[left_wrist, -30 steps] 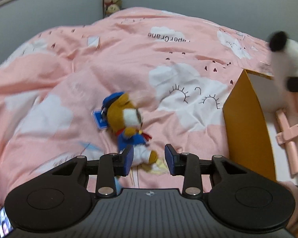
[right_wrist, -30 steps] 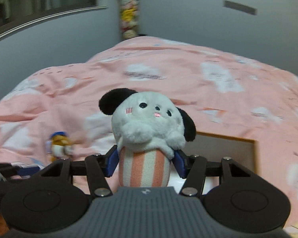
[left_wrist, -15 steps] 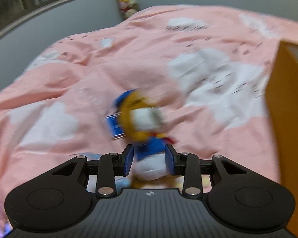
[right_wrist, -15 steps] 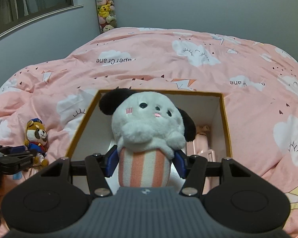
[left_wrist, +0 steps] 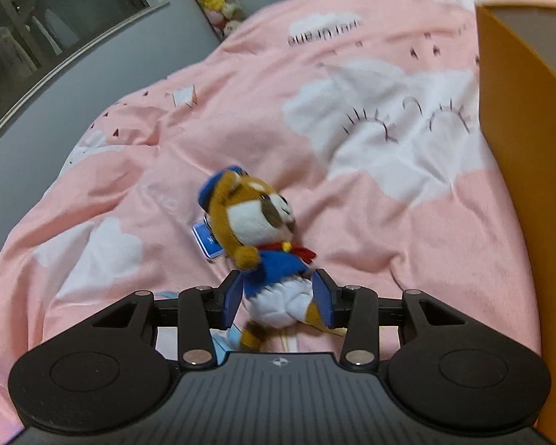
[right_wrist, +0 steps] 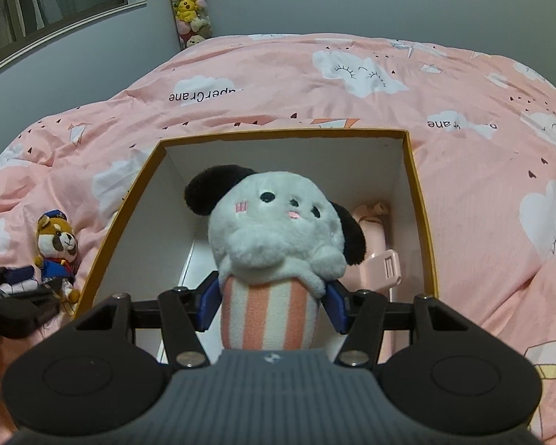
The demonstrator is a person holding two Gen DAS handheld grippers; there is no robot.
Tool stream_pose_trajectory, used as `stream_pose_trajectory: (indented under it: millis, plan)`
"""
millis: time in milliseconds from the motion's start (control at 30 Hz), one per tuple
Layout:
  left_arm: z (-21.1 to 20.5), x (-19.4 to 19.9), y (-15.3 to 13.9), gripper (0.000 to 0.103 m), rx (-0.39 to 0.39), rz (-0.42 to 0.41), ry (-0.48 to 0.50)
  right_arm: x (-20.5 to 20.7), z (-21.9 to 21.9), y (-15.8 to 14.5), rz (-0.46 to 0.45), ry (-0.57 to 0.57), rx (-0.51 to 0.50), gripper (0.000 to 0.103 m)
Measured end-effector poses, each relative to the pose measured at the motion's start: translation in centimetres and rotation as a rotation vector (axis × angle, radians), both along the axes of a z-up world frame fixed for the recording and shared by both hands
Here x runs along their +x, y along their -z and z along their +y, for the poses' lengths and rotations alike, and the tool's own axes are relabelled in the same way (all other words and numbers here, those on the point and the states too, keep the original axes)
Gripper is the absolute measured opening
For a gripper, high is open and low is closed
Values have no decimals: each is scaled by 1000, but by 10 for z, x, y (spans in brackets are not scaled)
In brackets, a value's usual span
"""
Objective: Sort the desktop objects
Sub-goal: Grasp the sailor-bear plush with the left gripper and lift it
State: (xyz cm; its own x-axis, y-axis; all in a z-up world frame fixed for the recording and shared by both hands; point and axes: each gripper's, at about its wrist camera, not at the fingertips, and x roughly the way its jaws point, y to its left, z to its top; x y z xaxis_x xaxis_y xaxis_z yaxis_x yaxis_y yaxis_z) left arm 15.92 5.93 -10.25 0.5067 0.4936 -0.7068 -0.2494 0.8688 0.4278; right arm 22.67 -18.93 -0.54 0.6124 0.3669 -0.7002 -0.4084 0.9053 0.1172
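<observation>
My left gripper (left_wrist: 278,302) has its jaws around the lower body of a small brown plush in a blue cap and jacket (left_wrist: 257,230), which lies on the pink bedspread; the pads touch its sides. The same plush shows in the right wrist view (right_wrist: 55,244), left of the box. My right gripper (right_wrist: 272,302) is shut on a white dog plush with black ears and a pink-striped base (right_wrist: 274,237), held over the open orange box (right_wrist: 420,200). A pink object (right_wrist: 381,256) lies inside the box.
The orange box wall (left_wrist: 530,170) stands close on the right in the left wrist view. A blue tag (left_wrist: 205,241) lies beside the brown plush. A column of small plush toys (right_wrist: 189,3) hangs on the grey wall behind the bed.
My left gripper moved forward and closed around the brown plush's lower body. My right gripper carried the white dog plush over the box and lower toward its inside.
</observation>
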Motion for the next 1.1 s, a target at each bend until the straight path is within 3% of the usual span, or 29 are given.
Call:
stream_pose_trajectory:
  millis: [133,400,567,700,867,1033,1100]
  plan:
    - [0,20,11,50,-25,54,-88,2,-2,4,10,-5,6,59]
    - [7,40,23,57,40,99,-187,6,-5,10,29,0,12,60]
    - [33,34,26,51,-17,123,-177,7,-5,11,31,-3,13,60]
    - [37,23,19,45,-65,78,-133,7,-5,12,35,-7,9,60]
    - [62,3,-7,43,-280,-24,-130,6,-6,12,36,-7,15,60]
    - [96,-21,-30,43,-663,-113,-140,5,-5,11,40,-16,18,60]
    - [101,-31,-41,43,-783,-153,-122,4,-5,10,46,-20,24,60]
